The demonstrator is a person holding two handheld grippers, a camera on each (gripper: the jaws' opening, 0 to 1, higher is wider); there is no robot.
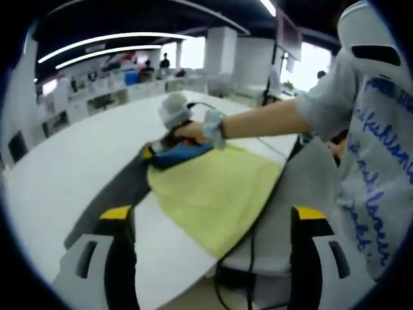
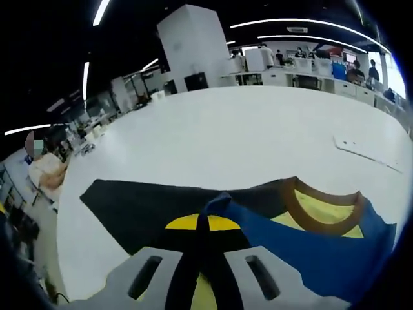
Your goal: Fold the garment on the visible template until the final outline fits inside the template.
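White table (image 1: 58, 174) runs far into an open office — desks, ceiling light strips. Garment (image 1: 213, 187), yellow with blue and dark parts, lies near its edge. Left gripper (image 1: 213, 223) hovers wide apart; right gripper (image 2: 201, 226) pinches garment fabric.

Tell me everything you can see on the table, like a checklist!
Surface: white table.
Job's things: yellow garment with blue shoulders, lying spread out; dark piece beside it, sleeve or template, cannot tell.
Clutter: white strip.
Grippers: left gripper open, holding nothing; right gripper shut on the garment near its collar.
Cables: black cable at the table's edge.
Surroundings: big office, desks, ceiling lights, people far off.
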